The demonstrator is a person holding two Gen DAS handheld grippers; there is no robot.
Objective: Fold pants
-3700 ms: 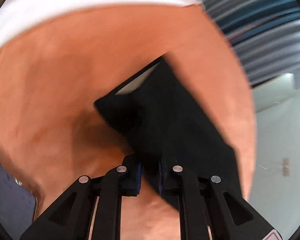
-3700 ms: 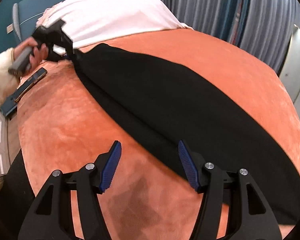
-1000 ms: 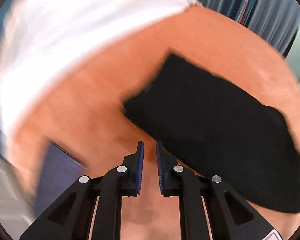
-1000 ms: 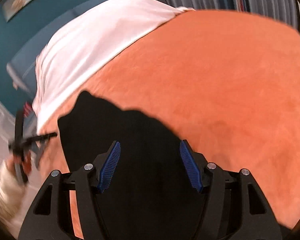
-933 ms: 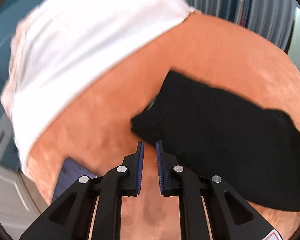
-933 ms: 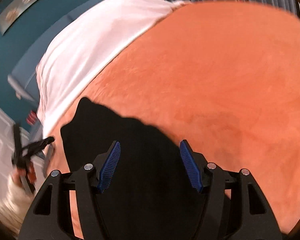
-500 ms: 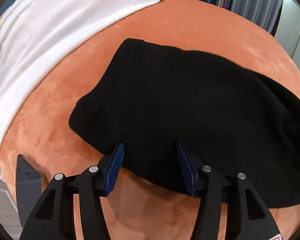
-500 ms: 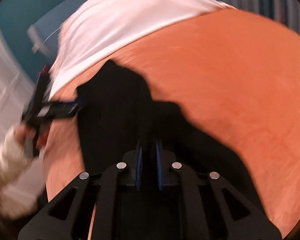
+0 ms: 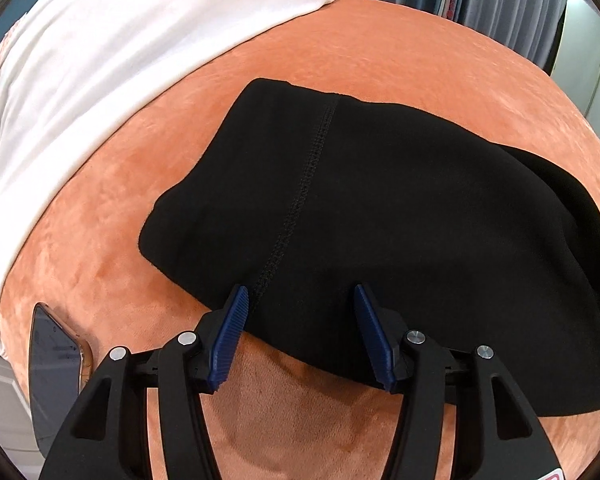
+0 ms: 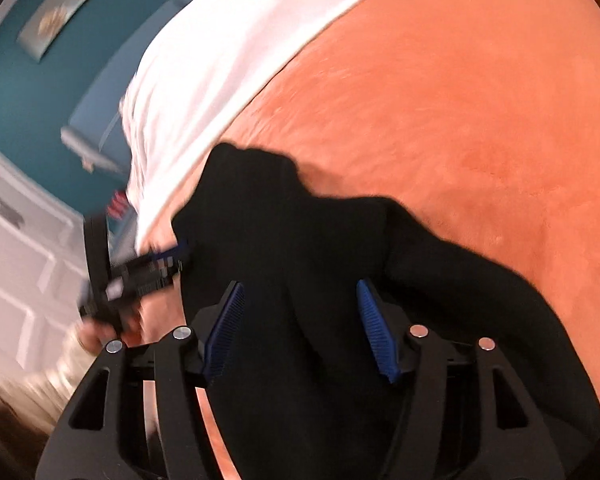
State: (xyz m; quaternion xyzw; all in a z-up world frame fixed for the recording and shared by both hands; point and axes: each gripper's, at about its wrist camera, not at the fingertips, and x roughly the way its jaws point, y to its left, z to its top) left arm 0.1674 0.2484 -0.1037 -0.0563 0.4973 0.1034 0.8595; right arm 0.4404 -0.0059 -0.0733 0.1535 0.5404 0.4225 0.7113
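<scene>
The left tongs (image 9: 298, 320) were spread wide at the near edge of the pants (image 9: 400, 220), pinching nothing; the right tongs (image 10: 300, 316) gaped over the same black cloth. The pants lay folded on the bed (image 9: 380, 52), a phone (image 9: 54, 368) beside them. A fold seemed just released; next likely another fold, or smoothing
</scene>
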